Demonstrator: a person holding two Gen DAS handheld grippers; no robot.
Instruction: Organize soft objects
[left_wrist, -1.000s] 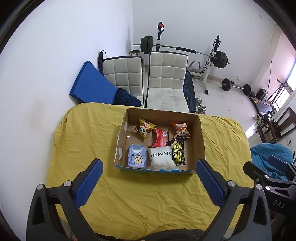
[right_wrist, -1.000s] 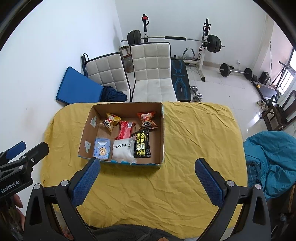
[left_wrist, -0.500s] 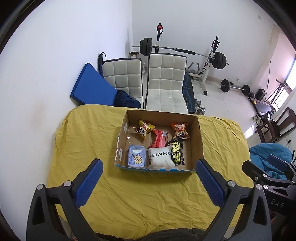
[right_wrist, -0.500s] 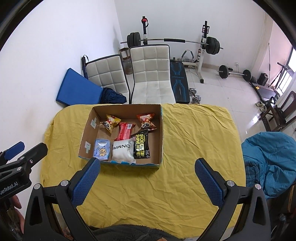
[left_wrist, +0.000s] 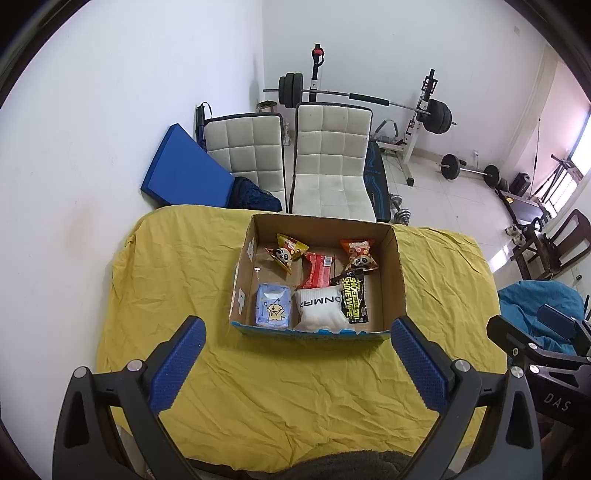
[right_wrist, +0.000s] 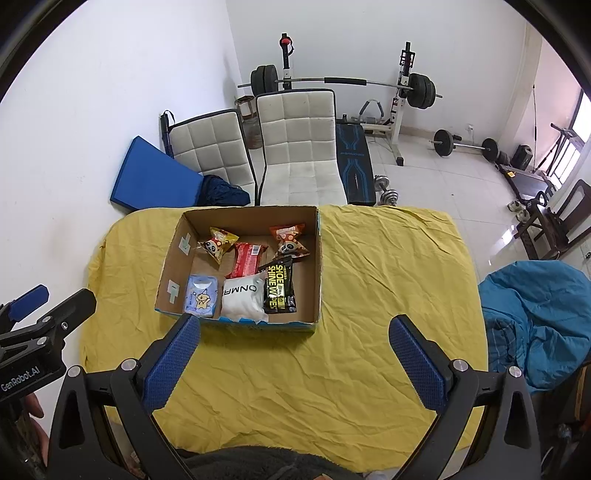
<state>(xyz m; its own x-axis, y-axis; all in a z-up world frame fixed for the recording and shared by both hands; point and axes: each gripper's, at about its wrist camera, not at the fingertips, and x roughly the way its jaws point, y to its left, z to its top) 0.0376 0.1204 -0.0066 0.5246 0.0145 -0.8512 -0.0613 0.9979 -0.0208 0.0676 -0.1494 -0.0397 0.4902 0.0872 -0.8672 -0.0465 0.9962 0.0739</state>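
Observation:
A cardboard box (left_wrist: 400, 280) (right_wrist: 319, 258) stands on a table with a yellow cloth (left_wrist: 177, 266) (right_wrist: 388, 266). In it lie a white soft pack (left_wrist: 320, 308) (right_wrist: 243, 297), a pale blue tissue pack (left_wrist: 273, 305) (right_wrist: 200, 296), a black wipes pack (left_wrist: 354, 295) (right_wrist: 279, 288), a red wrapper (left_wrist: 317, 270) (right_wrist: 246, 259) and two panda snack bags (left_wrist: 287, 253) (left_wrist: 359, 254) (right_wrist: 218, 245) (right_wrist: 290, 243). My left gripper (left_wrist: 297, 360) and right gripper (right_wrist: 293, 356) hover open and empty above the table's near side, in front of the box.
Two white chairs (left_wrist: 332, 162) (left_wrist: 247, 151) and a blue mat (left_wrist: 184, 170) stand behind the table by the wall. A barbell rack (right_wrist: 340, 83) and loose weights are further back. A blue beanbag (right_wrist: 535, 317) sits at the right.
Both grippers have drawn back and up slightly; the box appears a little smaller and farther. Nothing in the box has moved.

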